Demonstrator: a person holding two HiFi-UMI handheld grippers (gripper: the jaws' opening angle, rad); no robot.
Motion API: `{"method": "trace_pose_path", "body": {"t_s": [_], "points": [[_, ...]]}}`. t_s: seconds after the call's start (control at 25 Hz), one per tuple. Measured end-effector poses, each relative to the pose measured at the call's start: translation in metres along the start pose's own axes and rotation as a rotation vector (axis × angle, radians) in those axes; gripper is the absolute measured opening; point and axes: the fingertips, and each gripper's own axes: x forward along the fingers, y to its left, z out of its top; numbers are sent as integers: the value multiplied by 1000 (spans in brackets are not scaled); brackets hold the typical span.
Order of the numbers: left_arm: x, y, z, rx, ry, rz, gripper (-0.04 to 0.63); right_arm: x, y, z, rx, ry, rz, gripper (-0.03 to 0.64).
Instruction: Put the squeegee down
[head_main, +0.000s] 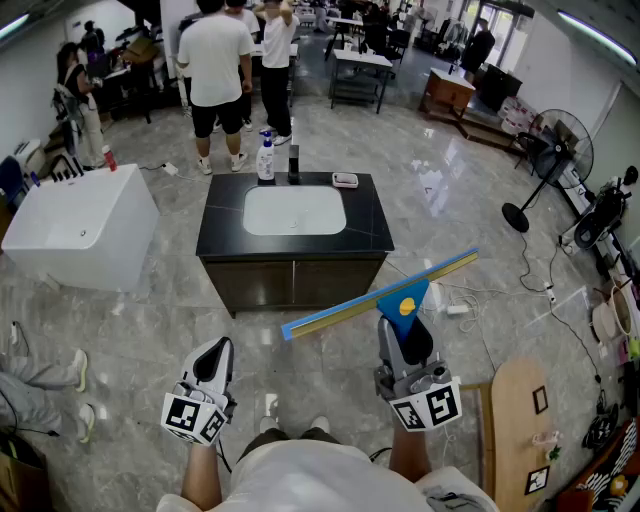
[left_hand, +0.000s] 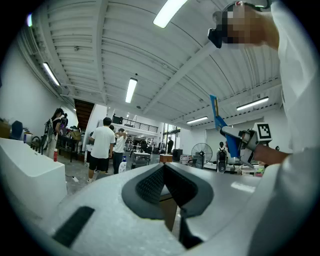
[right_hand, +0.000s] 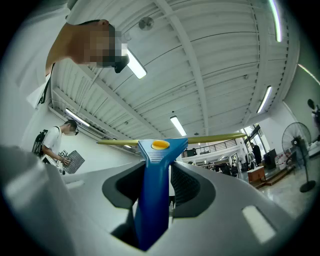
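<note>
The squeegee has a blue handle, a yellow button and a long yellow-green blade. My right gripper is shut on its handle and holds it up in front of me, blade across the top. In the left gripper view the squeegee shows at the right, held aloft. My left gripper hangs at the lower left, jaws shut and empty. Ahead stands the black vanity with a white sink basin.
On the vanity's back edge stand a soap bottle, a dark tap and a small dish. A white bathtub sits at the left. People stand behind. A fan and floor cables are at the right, a wooden board near my right.
</note>
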Motion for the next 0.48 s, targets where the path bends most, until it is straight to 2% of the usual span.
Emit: {"method": "trace_pose_path", "body": {"t_s": [0.48], "points": [[-1, -4, 2, 0, 8, -7, 0, -5, -2, 1, -3, 13, -12, 167]]}}
